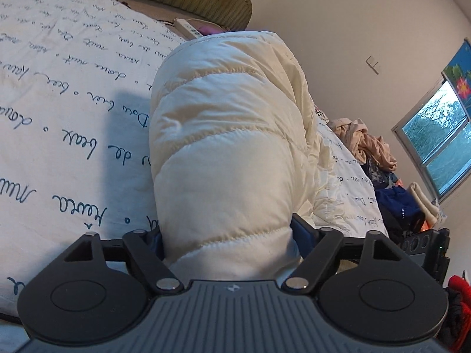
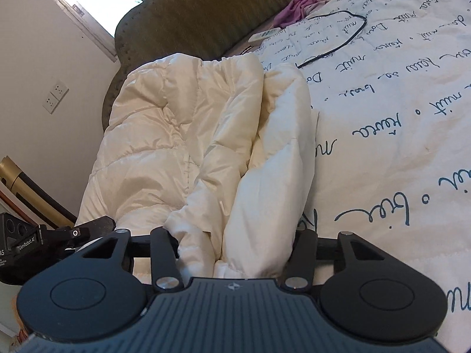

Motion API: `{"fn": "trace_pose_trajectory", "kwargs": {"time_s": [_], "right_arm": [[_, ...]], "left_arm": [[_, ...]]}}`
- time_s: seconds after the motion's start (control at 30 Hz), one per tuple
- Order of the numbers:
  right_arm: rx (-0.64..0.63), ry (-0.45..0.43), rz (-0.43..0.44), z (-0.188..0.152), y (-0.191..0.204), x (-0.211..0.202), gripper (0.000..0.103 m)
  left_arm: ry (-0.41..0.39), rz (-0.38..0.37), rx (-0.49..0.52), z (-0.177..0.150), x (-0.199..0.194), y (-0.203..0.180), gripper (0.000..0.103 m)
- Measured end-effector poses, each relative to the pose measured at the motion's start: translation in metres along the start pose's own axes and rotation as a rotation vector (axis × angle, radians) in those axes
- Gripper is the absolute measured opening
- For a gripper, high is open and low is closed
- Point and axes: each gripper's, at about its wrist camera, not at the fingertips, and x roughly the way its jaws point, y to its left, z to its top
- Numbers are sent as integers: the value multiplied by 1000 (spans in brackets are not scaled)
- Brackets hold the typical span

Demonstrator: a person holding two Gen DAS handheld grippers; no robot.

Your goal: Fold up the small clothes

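On the bed, the puffy cream jacket bunches up between your left tongs and right tongs, both pinching it. You have only started; no neat fold shows yet, and other clothes wait.

- The bed is covered by a white quilted bedspread printed all over with blue handwritten script.
- An olive-green ribbed headboard with a scalloped edge stands at its far end.
- A cream puffer jacket lies bunched on the bedspread, its folds piled against each other.
- A black cable curls across the cover near the headboard.
- A white remote control rests just beside the cable.
- A crumpled purple garment lies near the remote, by the headboard.
- In the left wrist view, a heap of clothes, beige above dark blue, sits at the bed's far edge.
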Motion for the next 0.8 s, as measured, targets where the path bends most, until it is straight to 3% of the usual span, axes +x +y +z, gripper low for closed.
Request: {"fn": "trace_pose_trajectory", "kwargs": {"time_s": [0.2, 0.43, 0.8], "right_arm": [[-82, -39, -27, -7, 14, -11, 40], [-204, -69, -69, -14, 46, -14, 35], [-390, -135, -108, -14, 98, -1, 33]], "left_arm": [[-40, 53, 80, 0, -14, -10, 67], [-106, 112, 158, 4, -31, -22, 66], [-177, 153, 191, 21, -57, -20, 65]]}}
